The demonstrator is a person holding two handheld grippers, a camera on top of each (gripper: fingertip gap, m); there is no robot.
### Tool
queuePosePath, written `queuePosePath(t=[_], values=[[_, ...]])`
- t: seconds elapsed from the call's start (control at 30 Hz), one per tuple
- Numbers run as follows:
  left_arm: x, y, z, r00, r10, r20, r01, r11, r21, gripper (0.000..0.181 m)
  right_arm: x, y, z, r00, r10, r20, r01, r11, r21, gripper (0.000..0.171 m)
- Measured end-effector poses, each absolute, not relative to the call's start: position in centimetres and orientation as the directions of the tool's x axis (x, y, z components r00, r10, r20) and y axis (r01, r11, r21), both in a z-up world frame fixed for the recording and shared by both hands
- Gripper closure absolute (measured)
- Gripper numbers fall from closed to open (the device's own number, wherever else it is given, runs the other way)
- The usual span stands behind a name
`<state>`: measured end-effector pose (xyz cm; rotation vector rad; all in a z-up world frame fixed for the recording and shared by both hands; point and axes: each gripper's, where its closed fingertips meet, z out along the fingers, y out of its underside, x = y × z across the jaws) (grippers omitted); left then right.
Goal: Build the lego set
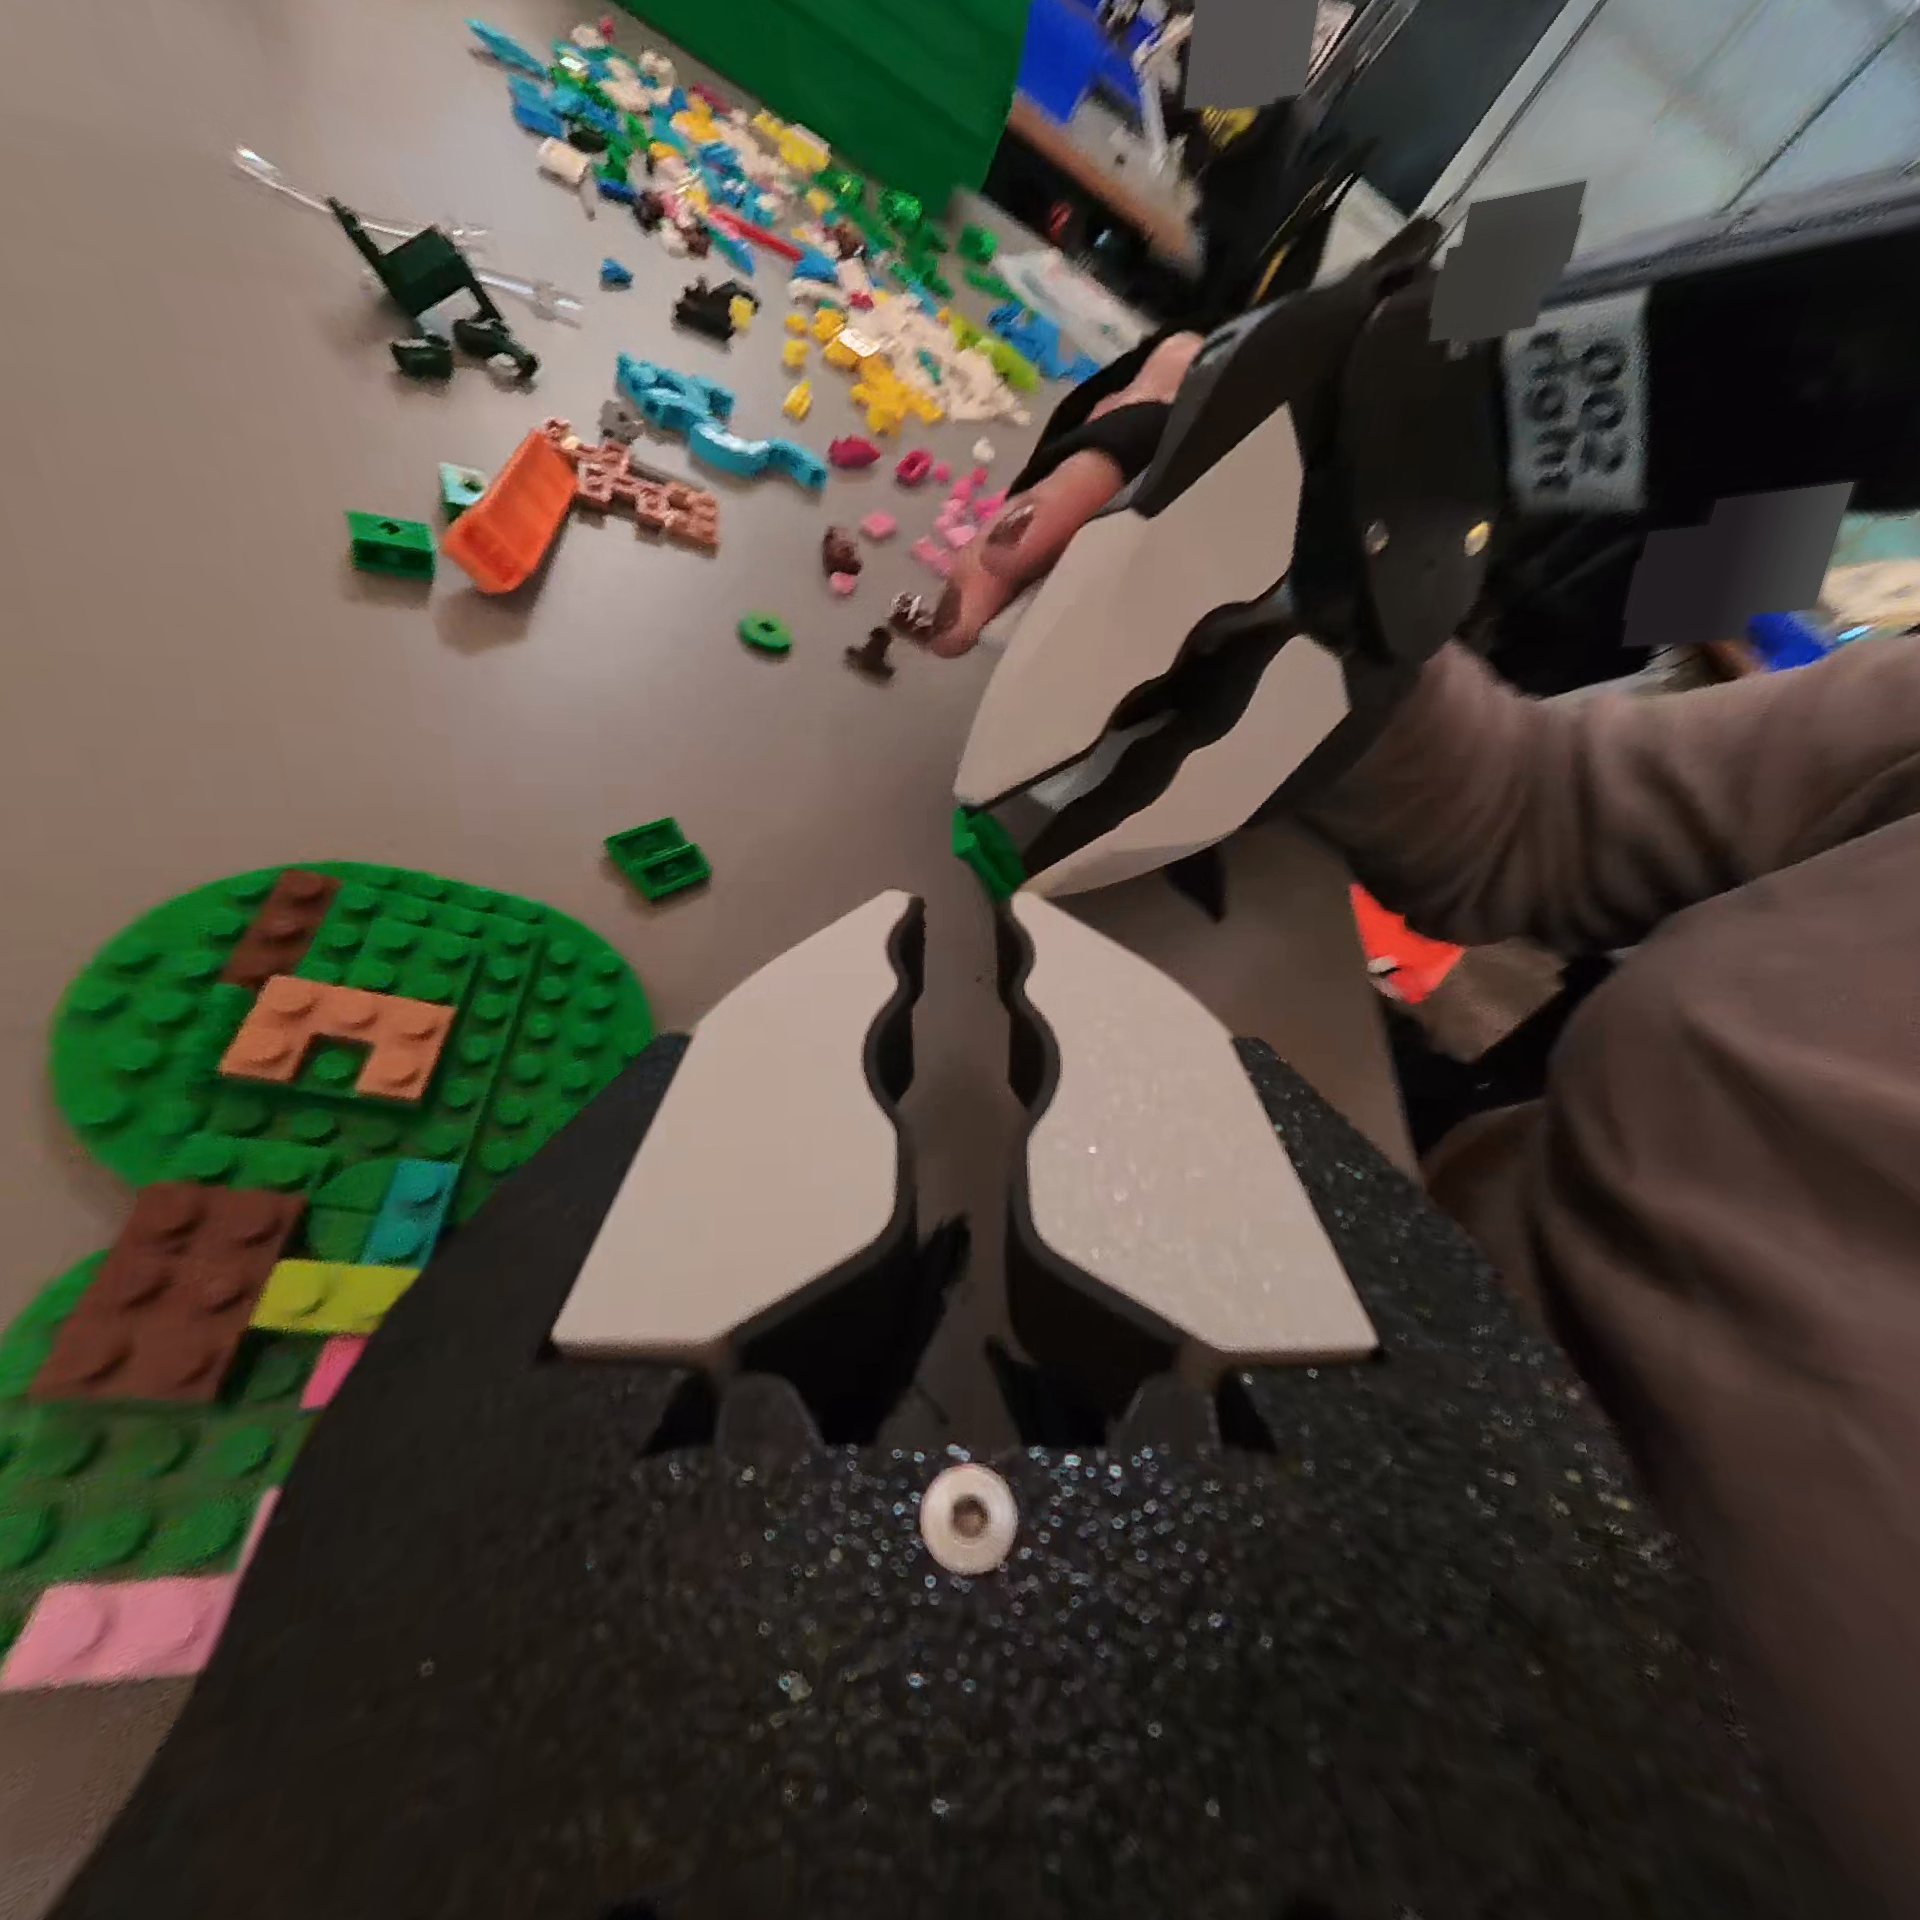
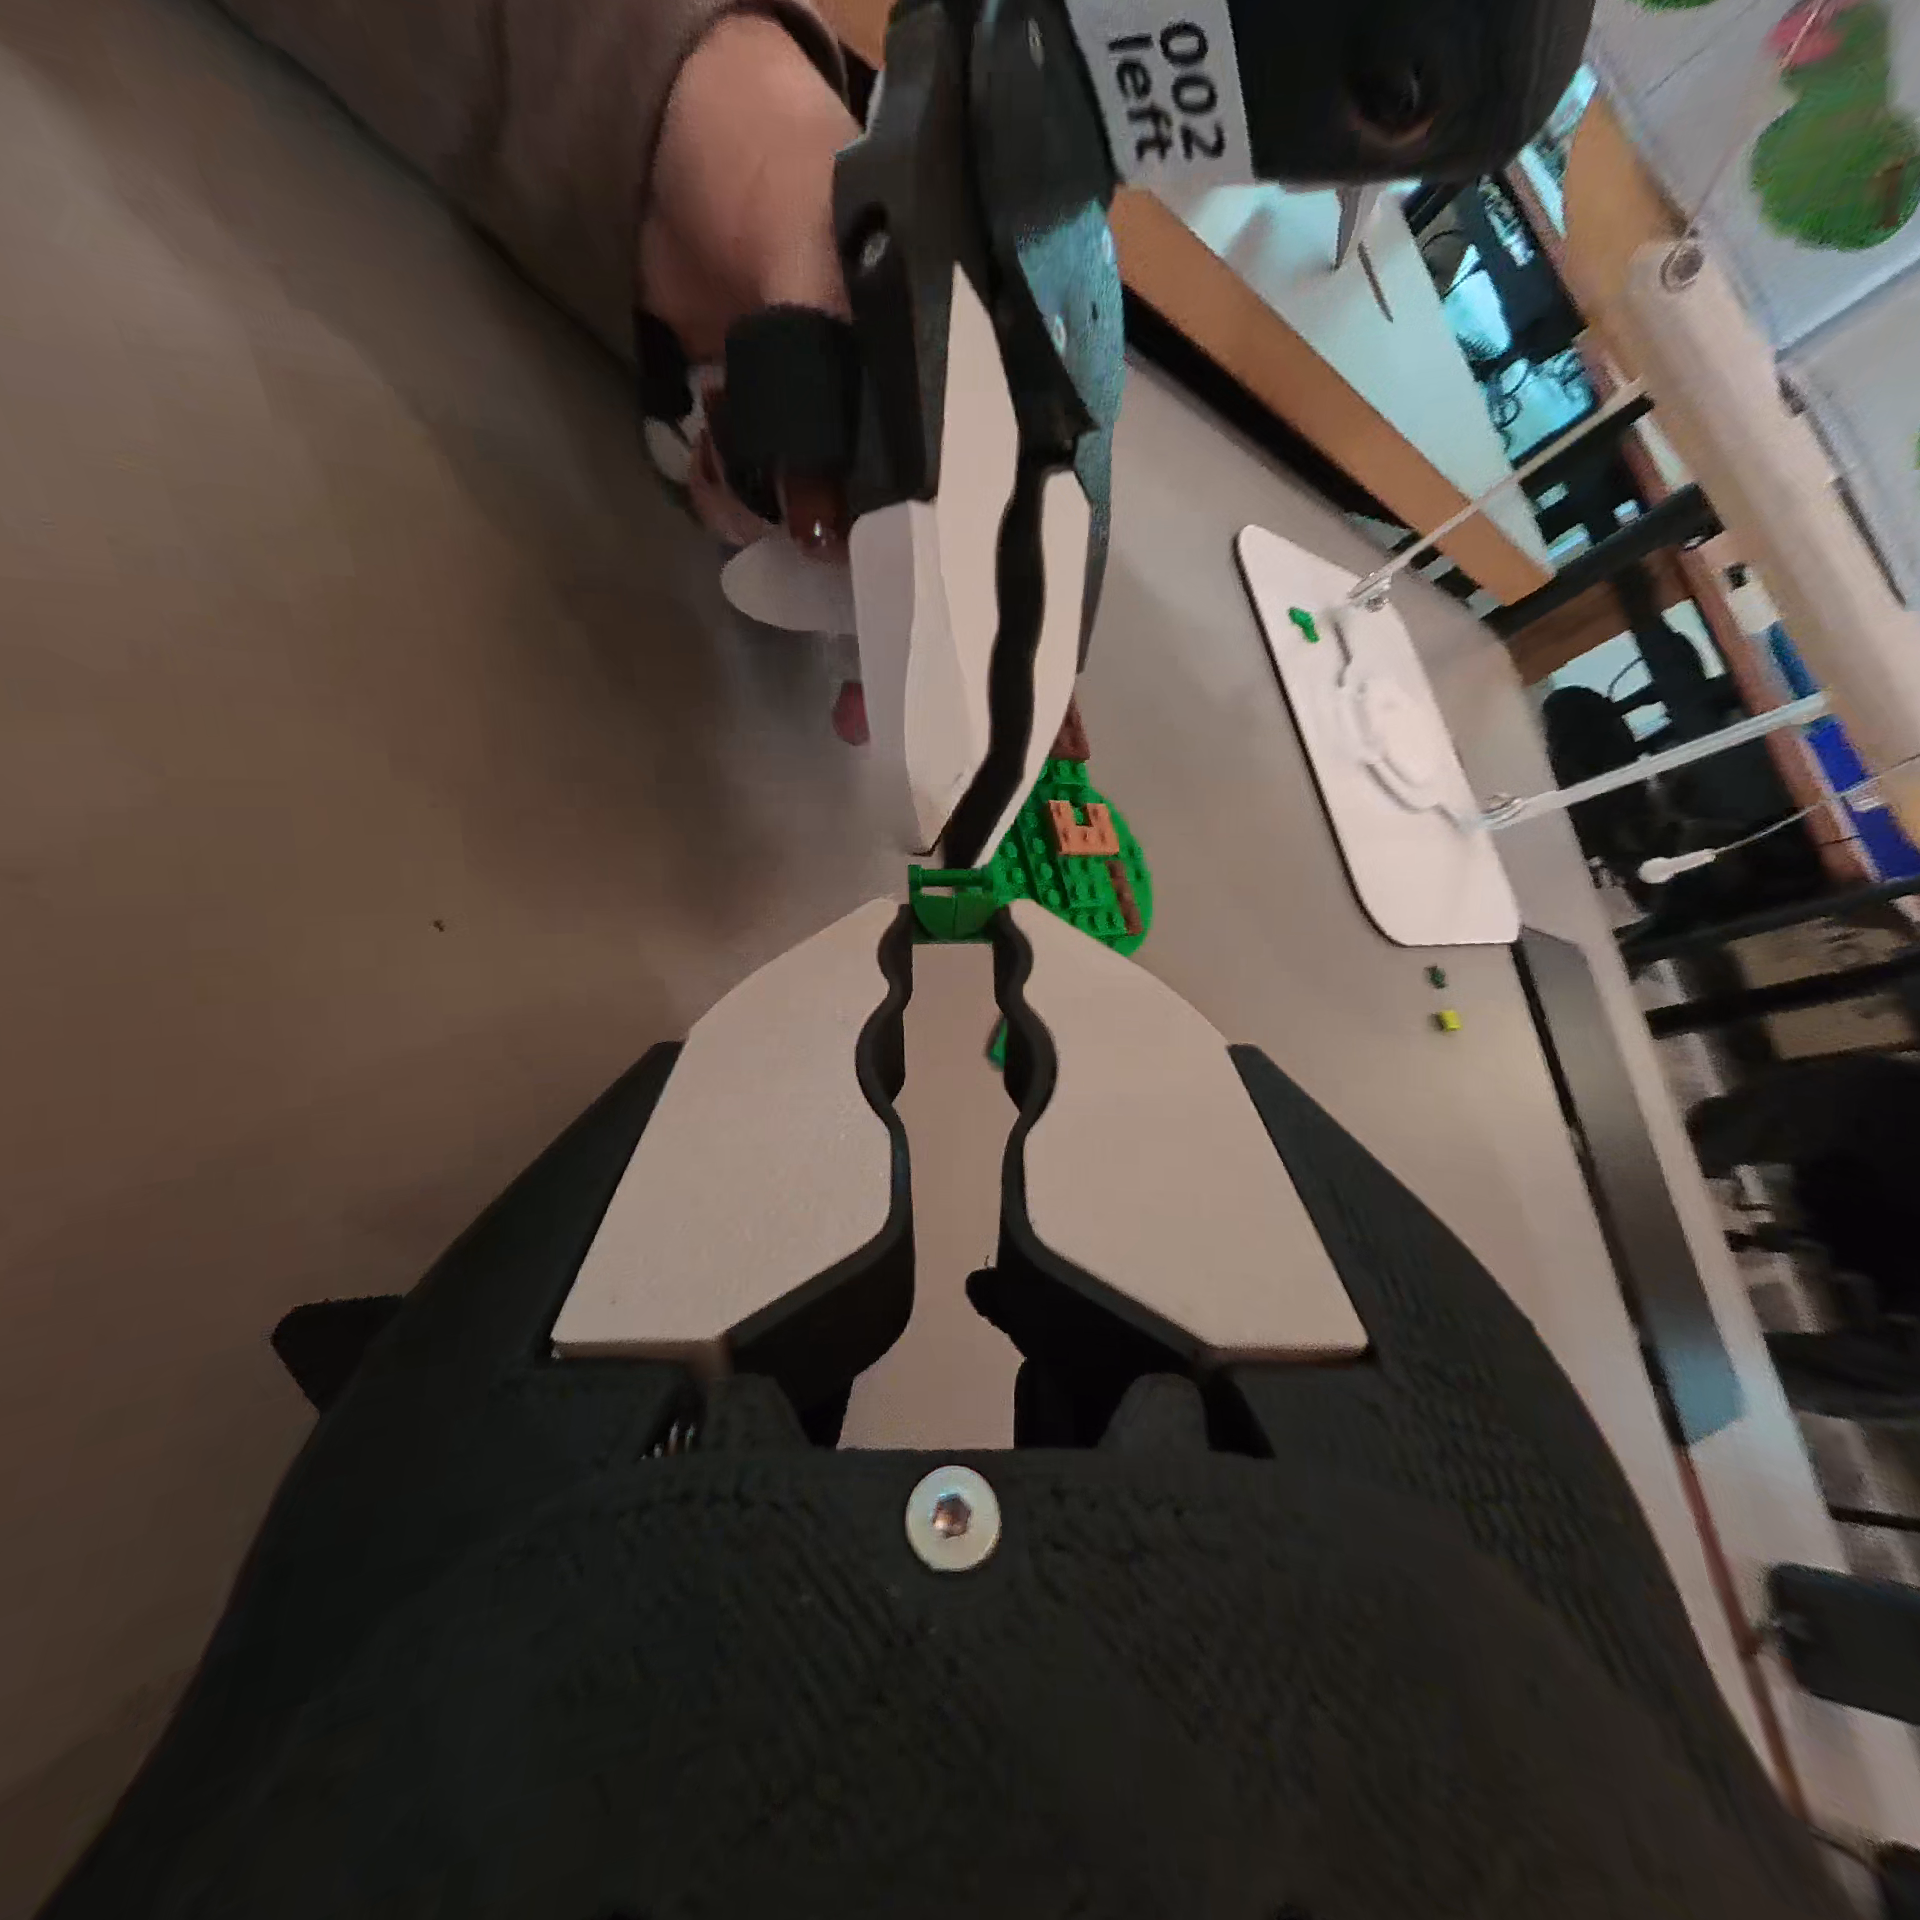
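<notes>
My right gripper is shut on a small green lego piece and holds it above the table. It also shows in the left wrist view, with the green piece at its tips. My left gripper is narrowly open and empty, its tips just short of that piece. In the right wrist view it comes down from above and its tips meet the piece's top edge. The green studded baseplate build carries brown, tan, teal, lime and pink plates. It lies at the lower left, and it shows behind the grippers in the right wrist view.
A loose green plate lies on the grey table. Farther off are an orange piece, dark green parts and a wide spread of mixed bricks. A white board with a clear stand sits to the right. A person's sleeve is close.
</notes>
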<state>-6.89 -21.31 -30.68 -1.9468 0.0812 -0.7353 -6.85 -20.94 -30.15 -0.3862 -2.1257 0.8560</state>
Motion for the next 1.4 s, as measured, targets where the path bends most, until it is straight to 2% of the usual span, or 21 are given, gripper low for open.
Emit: queuePosePath(t=[0.03, 0.13, 0.2, 0.4, 0.47, 0.53, 0.67, 1.03, 1.23, 1.4], values=[[-6.6, -21.3, -30.3, 0.791, -0.377, 0.482, 0.278, -0.479, -0.832, 0.168, -6.8, -21.0, -30.1, -0.633, 0.520, 0.574, -0.020, 0.730, -0.683, 0.158], [-6.2, -21.3, -29.8, 0.744, -0.396, 0.538, 0.339, -0.470, -0.815, 0.169, -6.7, -21.3, -30.0, -0.632, 0.507, 0.587, -0.041, 0.734, -0.678, 0.158], [-6.3, -21.3, -29.8, 0.740, -0.399, 0.542, 0.343, -0.469, -0.814, 0.176, -6.6, -21.5, -29.9, -0.632, 0.502, 0.590, -0.053, 0.732, -0.679, 0.158], [-6.2, -21.3, -29.6, 0.714, -0.399, 0.575, 0.381, -0.467, -0.798, 0.176, -6.5, -21.6, -29.6, -0.628, 0.503, 0.594, -0.066, 0.726, -0.685, 0.158], [-6.1, -21.3, -29.6, 0.705, -0.397, 0.588, 0.390, -0.476, -0.788, 0.169, -6.4, -21.8, -29.5, -0.631, 0.504, 0.590, -0.074, 0.718, -0.692, 0.158], [-5.9, -21.4, -29.8, 0.697, -0.401, 0.595, 0.385, -0.491, -0.781, 0.176, -6.4, -21.8, -29.7, -0.629, 0.491, 0.603, -0.072, 0.735, -0.674, 0.158], [-6.1, -21.4, -29.9, 0.702, -0.388, 0.597, 0.382, -0.502, -0.776, 0.177, -6.5, -21.9, -29.8, -0.620, 0.489, 0.613, -0.073, 0.742, -0.666, 0.158], [-6.1, -21.7, -29.4, 0.654, -0.406, 0.638, 0.416, -0.512, -0.752, 0.179, -6.4, -22.1, -29.2, -0.621, 0.512, 0.593, -0.087, 0.707, -0.701, 0.160], [-5.6, -22.1, -29.2, 0.577, -0.421, 0.699, 0.450, -0.551, -0.703, 0.180, -5.9, -22.5, -28.9, -0.661, 0.516, 0.545, -0.107, 0.654, -0.749, 0.161], [-5.5, -22.2, -29.4, 0.552, -0.412, 0.725, 0.465, -0.570, -0.678, 0.180, -5.6, -22.6, -28.9, -0.675, 0.499, 0.544, -0.114, 0.657, -0.745, 0.166]])
